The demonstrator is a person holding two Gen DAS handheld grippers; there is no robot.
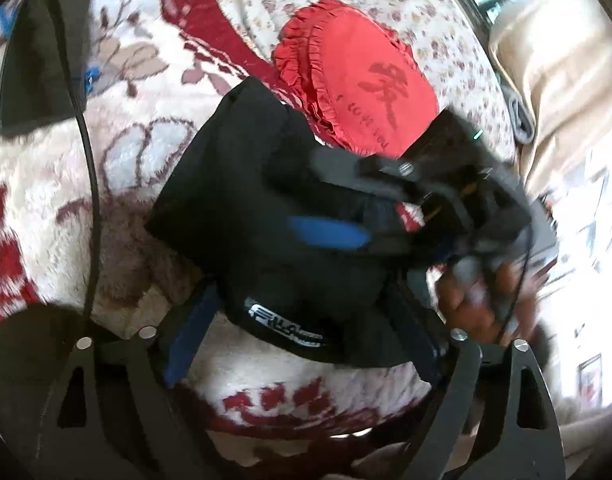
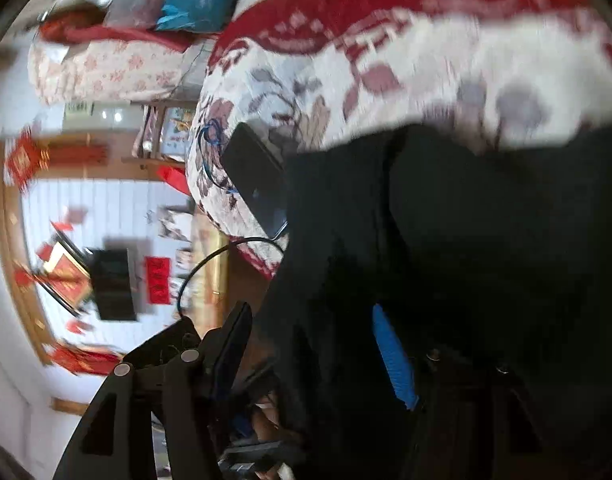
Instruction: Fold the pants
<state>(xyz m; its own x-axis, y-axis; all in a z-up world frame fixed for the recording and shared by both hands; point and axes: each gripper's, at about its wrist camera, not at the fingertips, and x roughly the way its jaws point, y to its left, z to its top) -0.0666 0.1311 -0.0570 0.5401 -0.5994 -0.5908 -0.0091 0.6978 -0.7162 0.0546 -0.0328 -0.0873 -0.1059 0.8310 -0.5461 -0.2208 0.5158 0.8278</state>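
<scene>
On the bed, over a floral red-and-cream blanket: one pair of black pants, folded into a compact bundle beside a red frilled cushion. Left gripper: spread wide around the near edge, pads not pressing. Right gripper: jaws apart, dark cloth between them, no grip evident. Handling, as judged: soft, light, limp fabric, likely to sag and unfold; best taken at the thick folded edge near the logo.

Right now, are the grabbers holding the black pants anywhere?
It looks like nothing is held. The folded pants lie between the open fingers of the left gripper and right gripper, unpinched.
</scene>
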